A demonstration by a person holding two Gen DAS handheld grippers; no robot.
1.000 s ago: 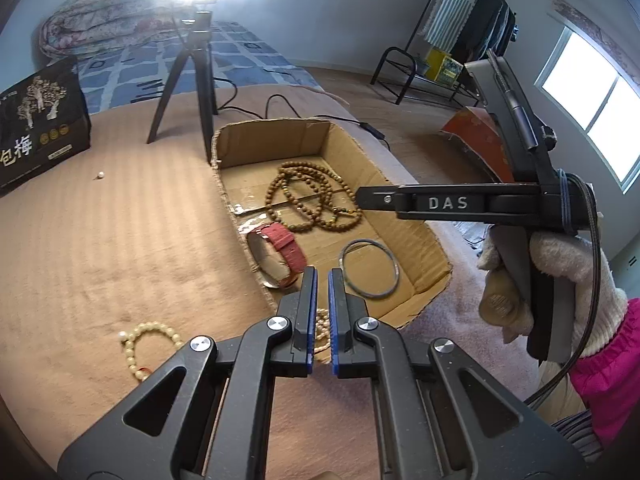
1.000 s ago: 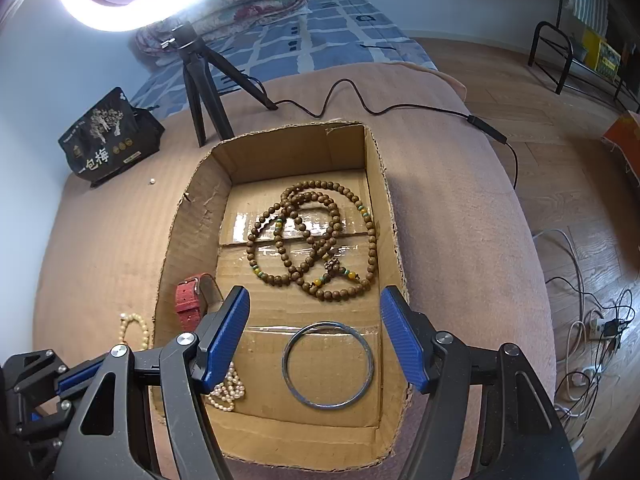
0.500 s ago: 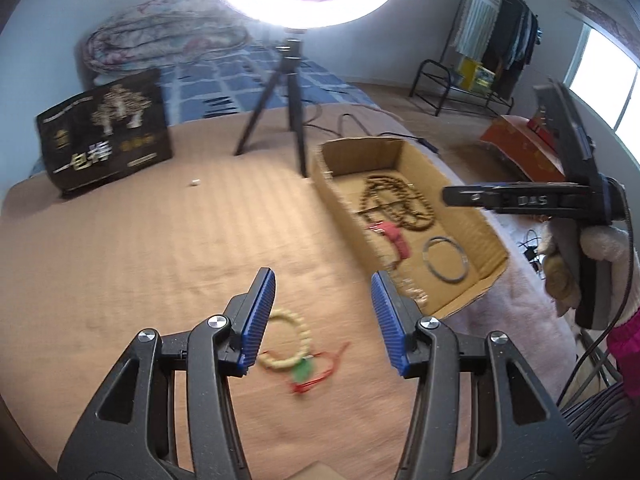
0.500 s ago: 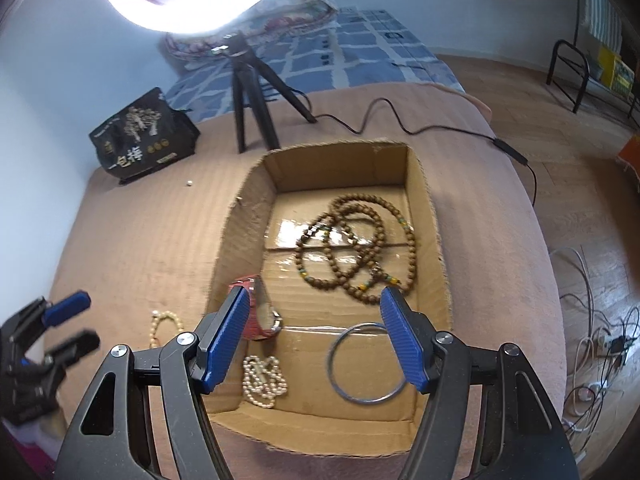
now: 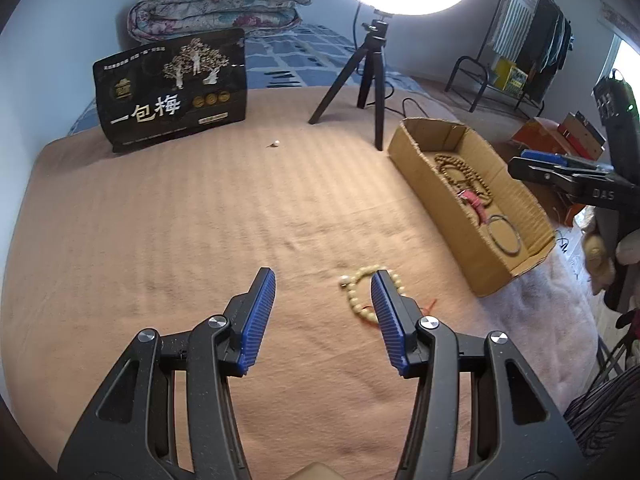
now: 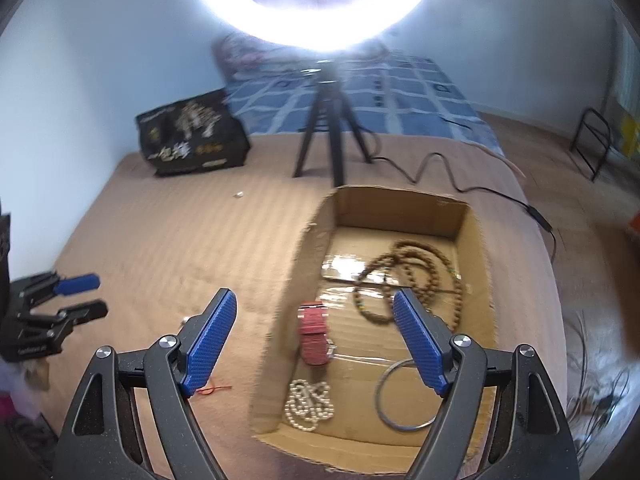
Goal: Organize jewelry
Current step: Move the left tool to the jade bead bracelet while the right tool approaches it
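Note:
My left gripper [image 5: 322, 280] hangs open over the tan blanket with nothing between its fingers. A cream bead bracelet [image 5: 360, 292] with a red cord lies on the blanket, partly behind its right finger. To the right stands the cardboard box [image 5: 416, 160]. My right gripper [image 6: 314, 298] hovers above the box [image 6: 400, 200], its jaws opening and holding nothing. In the box lie a wooden bead necklace [image 6: 420, 268], a red watch strap [image 6: 314, 332], a pearl string [image 6: 310, 400] and a metal bangle [image 6: 400, 400]. The left gripper [image 6: 92, 296] shows at the far left of the right wrist view.
A ring light on a black tripod [image 5: 372, 80] stands just behind the box, and its cable [image 6: 440, 168] trails off to the right. A black printed bag [image 5: 172, 88] stands at the back left. One loose bead [image 5: 275, 144] lies on the blanket.
My left gripper went from shut to open and swung left, away from the box, to above the bracelet. My right gripper lifted and tilted back over the box with its jaws wider.

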